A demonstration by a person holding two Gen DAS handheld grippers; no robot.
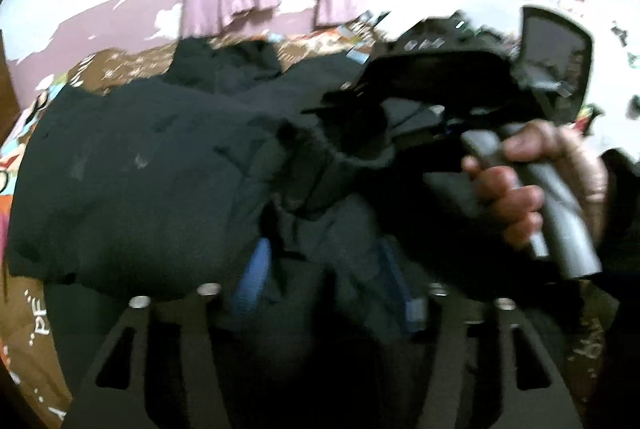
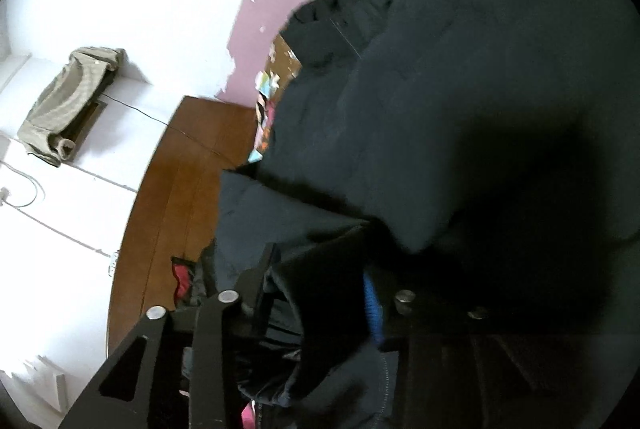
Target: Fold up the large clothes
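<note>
- Two blue-padded fingers (image 1: 252, 277) of the left gripper (image 1: 326, 269) stand spread, with dark cloth lying loosely between them; blur hides whether either pad touches it.
- The right gripper's (image 2: 320, 285) fingers look pressed onto a thick fold of the same cloth, one blue pad (image 2: 372, 303) showing against it, so I judge that side to be pinching an edge.
- The large, dark, padded jacket (image 1: 140, 157) lies spread over the bed with the brown patterned cover (image 1: 120, 69), its bulk stretching away from both grippers; the near edge is bunched at the fingers.
- A person's hand (image 1: 508, 197) grips the right tool's grey handle just beside the left gripper, so the two tools are crowded together.
- Step in hand, as I judge it: taking the near edge to fold it across the body of the jacket.
- To do it well: set the left fingers on one clean layer of edge well apart from the right pinch, so the fold line stays straight.
- Lift both corners evenly; padded cloth is bulky and springy and may slip from a shallow bite.
- Lay the edge down flat, then press out trapped air before letting go.
</note>
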